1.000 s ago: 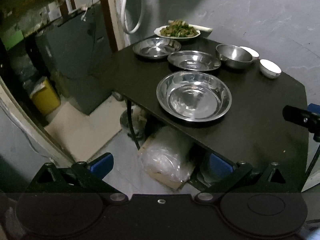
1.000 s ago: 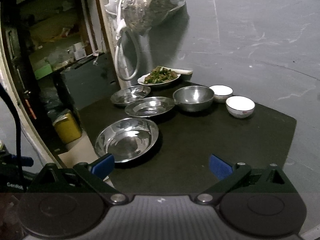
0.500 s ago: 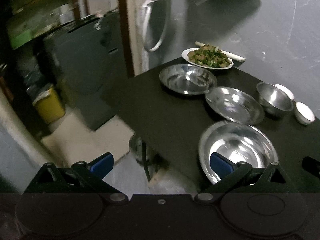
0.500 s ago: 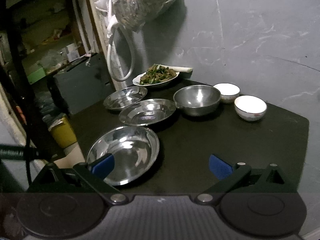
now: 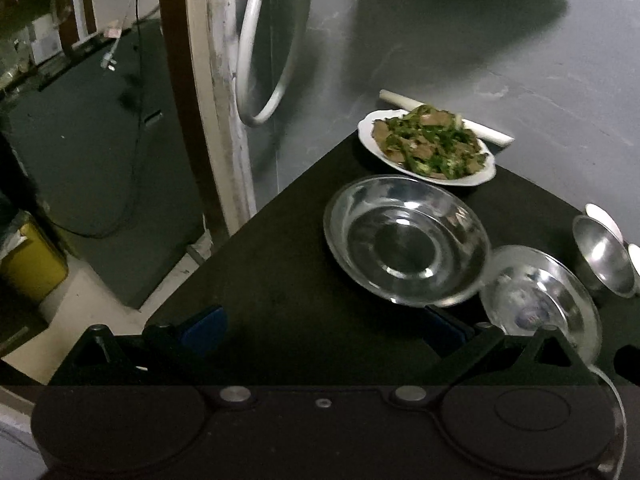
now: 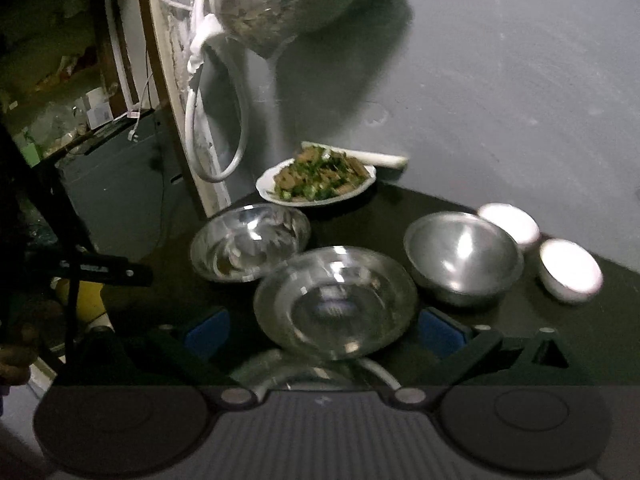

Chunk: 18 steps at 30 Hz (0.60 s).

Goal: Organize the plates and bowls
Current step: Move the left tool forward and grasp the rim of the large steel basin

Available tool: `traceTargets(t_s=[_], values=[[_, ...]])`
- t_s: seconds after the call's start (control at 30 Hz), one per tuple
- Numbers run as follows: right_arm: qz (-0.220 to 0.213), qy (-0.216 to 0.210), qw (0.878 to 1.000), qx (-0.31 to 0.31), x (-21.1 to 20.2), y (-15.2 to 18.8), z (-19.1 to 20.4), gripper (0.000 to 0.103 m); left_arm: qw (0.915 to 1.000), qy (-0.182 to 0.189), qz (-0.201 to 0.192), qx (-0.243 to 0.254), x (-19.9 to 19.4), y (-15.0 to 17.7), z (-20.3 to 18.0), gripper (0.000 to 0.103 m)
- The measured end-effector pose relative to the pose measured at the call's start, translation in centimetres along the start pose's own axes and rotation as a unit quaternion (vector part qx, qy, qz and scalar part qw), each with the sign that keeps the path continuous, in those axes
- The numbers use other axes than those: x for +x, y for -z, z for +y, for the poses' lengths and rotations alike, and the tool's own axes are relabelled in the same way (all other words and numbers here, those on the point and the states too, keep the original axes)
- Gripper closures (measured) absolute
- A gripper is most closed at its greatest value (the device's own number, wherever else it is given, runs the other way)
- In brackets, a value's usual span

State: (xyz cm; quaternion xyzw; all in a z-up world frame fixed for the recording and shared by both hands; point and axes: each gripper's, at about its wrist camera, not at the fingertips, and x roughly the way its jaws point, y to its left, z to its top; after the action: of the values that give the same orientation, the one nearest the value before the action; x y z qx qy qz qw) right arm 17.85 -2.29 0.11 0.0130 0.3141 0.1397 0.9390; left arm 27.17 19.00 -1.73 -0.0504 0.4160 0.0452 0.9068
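Both the left hand-held gripper [image 5: 320, 326] and the right hand-held gripper [image 6: 322, 330] are held apart above steel plates [image 6: 336, 300] on the bench [image 5: 280, 280].

Lots can't be made out here. The nearest steel plate [image 6: 280, 368] is mostly covered by the right gripper's body, only a blurred rim arc being seen just in front of the middle steel plate [image 6: 336, 300]. In the left wrist view, that middle steel plate is partly blocked by a black finger, and the steel bowl [image 5: 604, 256] beside it is clipped by the frame edge. The white bowls behind that steel bowl [image 6: 570, 270] are blown out, so their insides can't be read. The hanging bag [image 6: 272, 4] above the food dish is smeared; its contents can't be told.
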Motion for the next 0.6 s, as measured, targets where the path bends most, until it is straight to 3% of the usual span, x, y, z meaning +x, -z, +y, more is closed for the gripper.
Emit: traceTargets(t_s=[0.2,0.43,0.6], values=[[0.012,0.007,0.999,-0.031,4.5,-2.6,1.1,0.000,0.9998,0.011,0.010,-0.015,3.4,-1.4,1.6,0.001],[0.045,-0.024,0.998,-0.046,10.2,-5.0,1.5,0.000,0.9990,0.025,0.022,-0.031,6.3,-2.8,2.5,0.002],[0.072,-0.041,0.996,-0.040,14.9,-6.2,1.4,0.007,0.9976,0.045,0.037,-0.039,8.0,-3.4,2.4,0.011]])
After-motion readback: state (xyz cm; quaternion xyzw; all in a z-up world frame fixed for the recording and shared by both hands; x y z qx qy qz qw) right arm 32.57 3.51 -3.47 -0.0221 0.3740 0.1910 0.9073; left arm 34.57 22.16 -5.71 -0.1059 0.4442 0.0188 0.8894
